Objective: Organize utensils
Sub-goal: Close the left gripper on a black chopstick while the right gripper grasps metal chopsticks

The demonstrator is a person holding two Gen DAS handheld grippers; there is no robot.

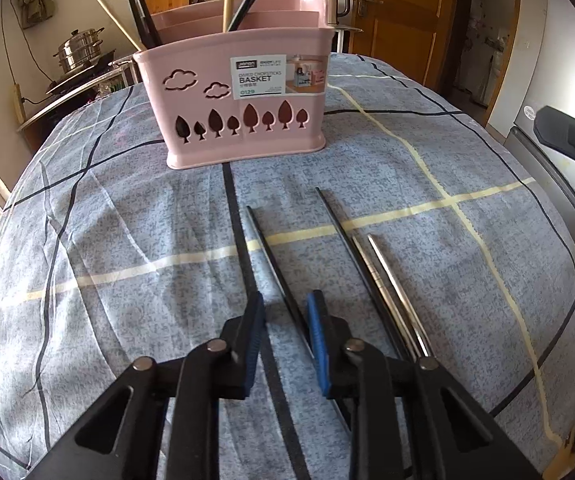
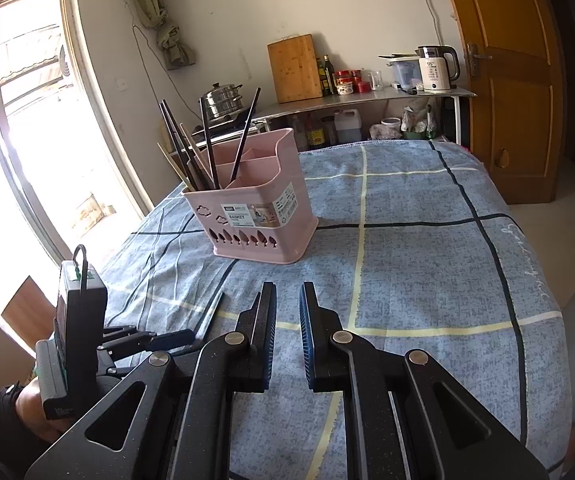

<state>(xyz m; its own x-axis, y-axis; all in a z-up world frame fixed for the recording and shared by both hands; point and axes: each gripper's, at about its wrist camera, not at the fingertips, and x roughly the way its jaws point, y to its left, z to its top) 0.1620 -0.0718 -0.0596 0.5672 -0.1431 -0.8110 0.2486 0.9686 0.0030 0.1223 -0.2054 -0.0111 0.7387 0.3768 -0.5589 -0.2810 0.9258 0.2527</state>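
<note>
A pink chopstick basket stands upright on the blue checked cloth, with several chopsticks standing in its left compartment. My left gripper is low over the cloth, in front of the basket. A black chopstick lies between its jaws, close by the right blue pad and clear of the left one. A second black chopstick and two metal chopsticks lie to the right. My right gripper hovers in front of the basket, its jaws a little apart with nothing between them.
Behind the table, a steel counter carries a steamer pot, a cutting board, bottles and a kettle. A wooden door is at the right and a bright window at the left. The cloth drops off at the right.
</note>
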